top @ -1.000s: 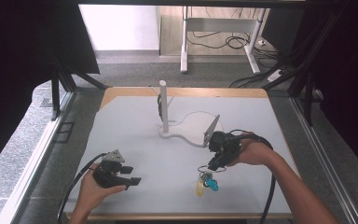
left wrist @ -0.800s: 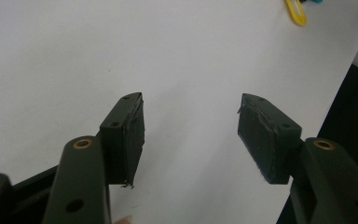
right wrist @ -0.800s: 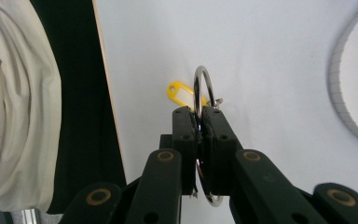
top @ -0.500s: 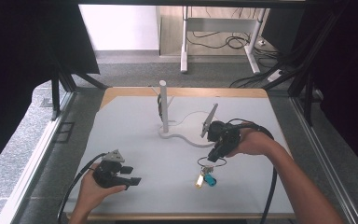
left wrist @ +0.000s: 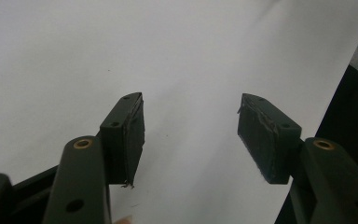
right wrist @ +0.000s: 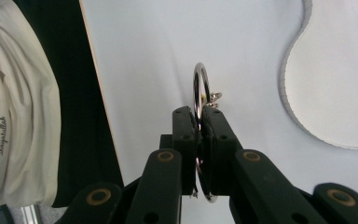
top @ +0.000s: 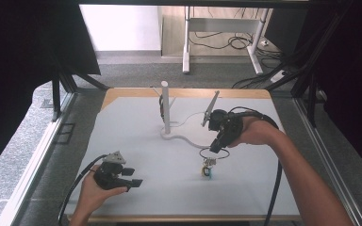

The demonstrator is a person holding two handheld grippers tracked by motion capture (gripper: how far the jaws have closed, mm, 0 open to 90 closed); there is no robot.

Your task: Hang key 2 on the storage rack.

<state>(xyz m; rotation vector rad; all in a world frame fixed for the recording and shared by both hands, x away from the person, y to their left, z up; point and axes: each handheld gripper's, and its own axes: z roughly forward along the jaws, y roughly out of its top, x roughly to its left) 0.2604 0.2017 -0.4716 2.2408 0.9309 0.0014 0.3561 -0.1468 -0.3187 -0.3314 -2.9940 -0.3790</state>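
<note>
On the left of the high view, the left gripper (top: 131,181) rests low near the front of the grey table (top: 132,132), held in the person's left hand (top: 94,190). In the left gripper view, its two black jaws stand wide apart. Nothing is between them, just bare table.

Next, going right, a white post (top: 166,107) stands up straight on a flat white base (top: 181,138) with a curvy edge. It sits near the middle of the table, toward the back.

Then comes the key ring (top: 214,154). It is a thin, shiny silver ring, round like a hoop. Small things hang under it: a little metal bit, then a yellow tag (top: 206,172) and a blue one beside it. The tags hang down just above the table, or touch it; it is hard to tell which.

The right gripper (top: 215,149) is over the ring and points down at it. In the right gripper view, its jaws are squeezed tight on the ring (right wrist: 199,91). The ring stands on edge between the pads, and its top loop sticks out past the tips. The ring hangs right under the gripper, just in front of the white base and to the right of the post. The right hand (top: 252,132) holds this gripper up off the table.
</note>
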